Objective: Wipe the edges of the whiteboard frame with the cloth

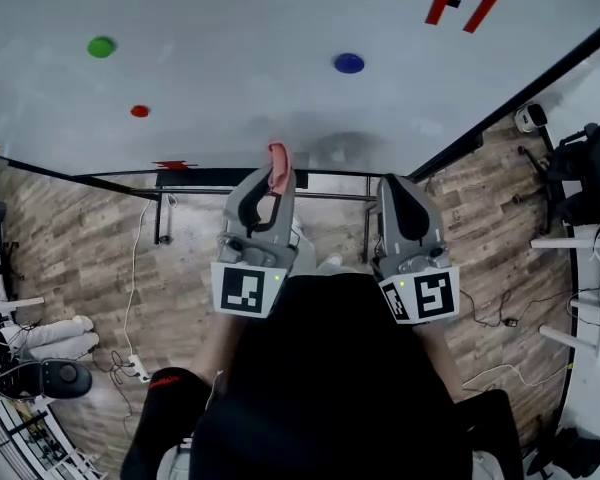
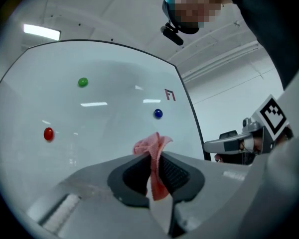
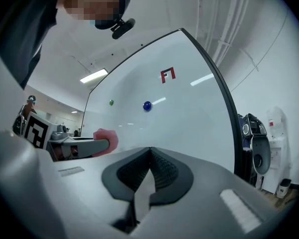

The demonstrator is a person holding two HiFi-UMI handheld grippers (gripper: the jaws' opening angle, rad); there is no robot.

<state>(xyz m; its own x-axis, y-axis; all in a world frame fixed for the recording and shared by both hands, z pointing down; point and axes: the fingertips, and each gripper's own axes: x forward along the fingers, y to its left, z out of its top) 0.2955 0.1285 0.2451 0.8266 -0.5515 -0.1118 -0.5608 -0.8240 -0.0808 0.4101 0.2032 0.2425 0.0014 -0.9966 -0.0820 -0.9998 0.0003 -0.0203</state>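
Being pinched between the closed jaws of the left gripper (image 2: 152,166) is the pink cloth (image 2: 152,148). A small tuft of it is sticking out past the jaw tips, and the rest is hanging down between them. The right gripper (image 3: 149,156) is being held with its jaws pressed together, and nothing is being carried in it.

Both grippers are being pointed at the far side, where the whiteboard (image 1: 280,58) with its black frame (image 1: 520,98) is standing. The bottom edge of the frame is lying just past the cloth tuft, and it is running from left to right. The right edge is running away to the far right, starting close to the right gripper. The cloth is being held near the middle of the bottom edge. Whether it is touching the frame cannot be told.

The left gripper is the one being counted on for the wipe, since the cloth is in it and the bottom edge is right in front of it. A slide along that edge, to the left or to the right, is likely being called for next, with the tuft pressed on the black strip. A green magnet (image 1: 101,46), a red magnet (image 1: 140,111) and a blue magnet (image 1: 349,63) are sitting up on the white face, off the frame.
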